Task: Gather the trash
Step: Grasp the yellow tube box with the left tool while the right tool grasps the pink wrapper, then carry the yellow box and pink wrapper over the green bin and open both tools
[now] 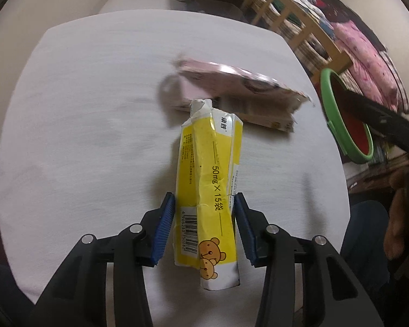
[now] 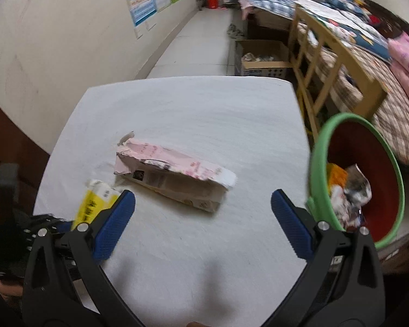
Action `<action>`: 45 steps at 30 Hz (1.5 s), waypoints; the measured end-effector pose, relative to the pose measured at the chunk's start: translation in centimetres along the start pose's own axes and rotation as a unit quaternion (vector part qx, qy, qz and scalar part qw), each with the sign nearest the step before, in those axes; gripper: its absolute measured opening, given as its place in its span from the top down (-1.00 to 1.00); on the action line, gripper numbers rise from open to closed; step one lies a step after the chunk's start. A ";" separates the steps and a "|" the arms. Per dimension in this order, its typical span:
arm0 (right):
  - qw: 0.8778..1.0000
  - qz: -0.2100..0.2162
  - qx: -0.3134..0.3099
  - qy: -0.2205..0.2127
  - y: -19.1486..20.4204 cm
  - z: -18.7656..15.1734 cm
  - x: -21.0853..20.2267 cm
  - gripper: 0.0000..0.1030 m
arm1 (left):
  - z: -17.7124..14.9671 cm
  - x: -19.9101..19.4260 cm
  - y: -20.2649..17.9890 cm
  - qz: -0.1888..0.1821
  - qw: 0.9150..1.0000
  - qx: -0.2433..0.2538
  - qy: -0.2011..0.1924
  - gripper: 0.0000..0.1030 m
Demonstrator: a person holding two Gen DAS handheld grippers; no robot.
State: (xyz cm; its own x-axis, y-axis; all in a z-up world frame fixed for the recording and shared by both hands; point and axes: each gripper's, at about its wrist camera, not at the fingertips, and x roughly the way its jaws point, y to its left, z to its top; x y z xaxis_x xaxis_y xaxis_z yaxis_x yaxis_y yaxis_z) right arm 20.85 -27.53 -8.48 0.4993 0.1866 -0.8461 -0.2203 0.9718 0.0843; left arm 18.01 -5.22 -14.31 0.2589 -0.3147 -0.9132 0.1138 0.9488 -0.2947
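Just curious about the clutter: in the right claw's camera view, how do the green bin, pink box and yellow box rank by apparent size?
1. green bin, though nearness exaggerates it
2. pink box
3. yellow box, partly hidden

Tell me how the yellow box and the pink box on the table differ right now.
The yellow box sits between the left gripper pads; the pink box has no gripper around it, and the right gripper is open and empty. The yellow box is narrow with cartoon bears and a barcode; the pink box looks wider and flatter. The yellow box lies nearer the left gripper, the pink one beyond it. Both are crushed, torn cartons on the white table.
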 end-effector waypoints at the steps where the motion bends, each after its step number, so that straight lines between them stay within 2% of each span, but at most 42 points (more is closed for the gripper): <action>1: 1.000 0.001 -0.013 0.006 0.5 0.4 0.7 -0.91 | 0.0 -0.4 0.6 0.000 1.000 -0.006 -0.003 0.19; 7: 0.995 -0.014 -0.095 0.040 2.7 2.0 4.3 -0.91 | 0.1 -1.7 3.6 0.007 0.999 -0.028 -0.013 0.19; 11: 0.990 -0.009 -0.123 0.064 3.0 2.6 6.7 -0.91 | 0.1 -2.0 5.3 0.009 0.999 -0.045 -0.012 0.18; 18: 0.976 0.003 -0.191 0.106 4.3 3.0 10.3 -0.90 | 0.6 -1.2 5.7 0.002 0.998 -0.055 -0.005 0.18; 19: 0.974 0.005 -0.197 0.115 4.4 3.0 10.7 -0.88 | 0.6 -1.1 5.7 0.001 0.999 -0.054 -0.004 0.18; 20: 0.973 0.006 -0.199 0.119 4.4 2.9 11.0 -0.77 | 0.6 -1.0 5.7 0.001 0.999 -0.055 -0.004 0.18; 21: 0.972 0.008 -0.199 0.124 4.3 2.9 11.2 -0.59 | 0.6 -0.9 5.7 0.000 0.998 -0.055 -0.004 0.18; 22: 0.973 0.024 -0.191 0.129 4.1 2.9 11.2 -0.56 | 0.7 -0.9 5.7 -0.001 0.998 -0.056 -0.004 0.18; 23: 0.974 0.026 -0.184 0.127 3.9 2.9 11.0 -0.45 | 0.7 -0.8 5.7 -0.002 0.998 -0.056 -0.005 0.18; 24: 0.975 0.024 -0.181 0.124 3.8 2.9 10.9 -0.32 | 0.5 -0.9 5.9 -0.003 0.998 -0.057 -0.005 0.18; 28: 0.977 0.034 -0.164 0.128 3.2 2.6 10.0 -0.07 | 0.4 -1.1 5.8 -0.003 0.998 -0.055 -0.006 0.18; 32: 0.978 0.034 -0.160 0.127 3.4 1.8 8.8 0.32 | 0.3 -1.6 5.5 -0.003 0.999 -0.048 -0.012 0.18; 36: 0.984 0.035 -0.137 0.111 3.5 1.1 7.3 0.39 | 0.3 -2.5 4.9 -0.002 0.999 -0.036 -0.021 0.18; 45: 0.996 0.038 -0.062 0.051 3.1 -0.2 1.8 0.39 | 0.0 -5.3 3.5 0.005 0.999 -0.015 -0.046 0.18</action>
State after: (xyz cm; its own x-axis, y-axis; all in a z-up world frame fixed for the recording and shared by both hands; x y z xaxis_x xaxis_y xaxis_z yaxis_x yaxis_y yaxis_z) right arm 20.88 -24.19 -9.84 0.3917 0.2364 -0.8892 -0.3593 0.9290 0.0887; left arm 17.01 -0.27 -10.47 0.3467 -0.3060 -0.8867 0.0826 0.9516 -0.2961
